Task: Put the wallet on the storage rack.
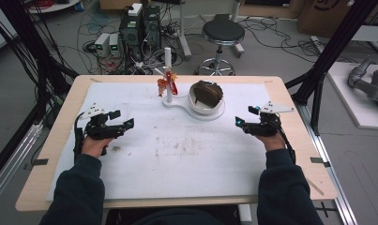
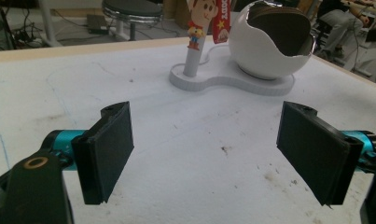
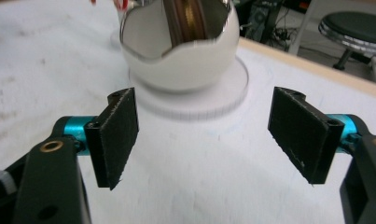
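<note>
While both claws, left (image 1: 123,119) and right (image 1: 243,116), gape empty, the eggshell bowl (image 1: 206,97) stands upright, mouth skyward.

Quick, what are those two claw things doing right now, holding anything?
Left gripper: open, holding nothing, jaws wide apart over the white mat.
Right gripper: open, holding nothing, pointed at the egg-shaped bowl.

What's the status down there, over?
Left gripper and right gripper open, holding nothing. White eggshell-shaped bowl sits on its white stand. Nothing in the way.
</note>
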`<state>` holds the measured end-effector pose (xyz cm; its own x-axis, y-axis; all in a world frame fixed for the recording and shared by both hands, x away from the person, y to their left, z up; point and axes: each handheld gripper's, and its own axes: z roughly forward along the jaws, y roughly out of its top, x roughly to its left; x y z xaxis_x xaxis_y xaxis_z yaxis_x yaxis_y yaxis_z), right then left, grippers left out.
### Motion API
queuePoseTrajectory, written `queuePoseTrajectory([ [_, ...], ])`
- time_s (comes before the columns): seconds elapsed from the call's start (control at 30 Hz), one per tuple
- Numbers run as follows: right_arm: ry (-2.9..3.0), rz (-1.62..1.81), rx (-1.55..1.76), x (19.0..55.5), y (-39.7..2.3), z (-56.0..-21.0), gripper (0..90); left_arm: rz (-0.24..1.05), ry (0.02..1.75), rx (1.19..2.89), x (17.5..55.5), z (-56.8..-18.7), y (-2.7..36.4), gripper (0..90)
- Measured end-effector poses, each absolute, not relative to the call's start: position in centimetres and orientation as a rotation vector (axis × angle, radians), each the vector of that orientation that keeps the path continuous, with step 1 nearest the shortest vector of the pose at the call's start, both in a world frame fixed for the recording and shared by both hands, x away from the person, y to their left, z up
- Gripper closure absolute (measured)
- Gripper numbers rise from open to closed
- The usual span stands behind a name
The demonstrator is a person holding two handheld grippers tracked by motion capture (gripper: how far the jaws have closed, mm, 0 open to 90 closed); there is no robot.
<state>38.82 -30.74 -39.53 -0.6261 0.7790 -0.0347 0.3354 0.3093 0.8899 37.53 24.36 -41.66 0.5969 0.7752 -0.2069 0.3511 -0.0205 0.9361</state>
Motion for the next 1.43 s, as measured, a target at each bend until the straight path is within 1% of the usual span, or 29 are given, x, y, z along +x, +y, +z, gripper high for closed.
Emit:
queuePoseTrajectory([
  [0.23, 2.119, 1.273, 1.002, 37.6, -31.7, -40.2, 23.0, 0.451, 0.95, 1.617, 37.3, -41.4, 24.4, 18.5],
  [0.67, 2.085, 1.241, 1.018, 36.8, -31.9, -40.1, 23.0, 0.454, 0.923, 1.639, 37.0, -41.4, 24.0, 18.6],
  [1.43, 2.089, 1.215, 1.023, 37.1, -31.9, -40.3, 23.0, 0.445, 0.93, 1.649, 37.2, -41.7, 23.9, 18.8],
])
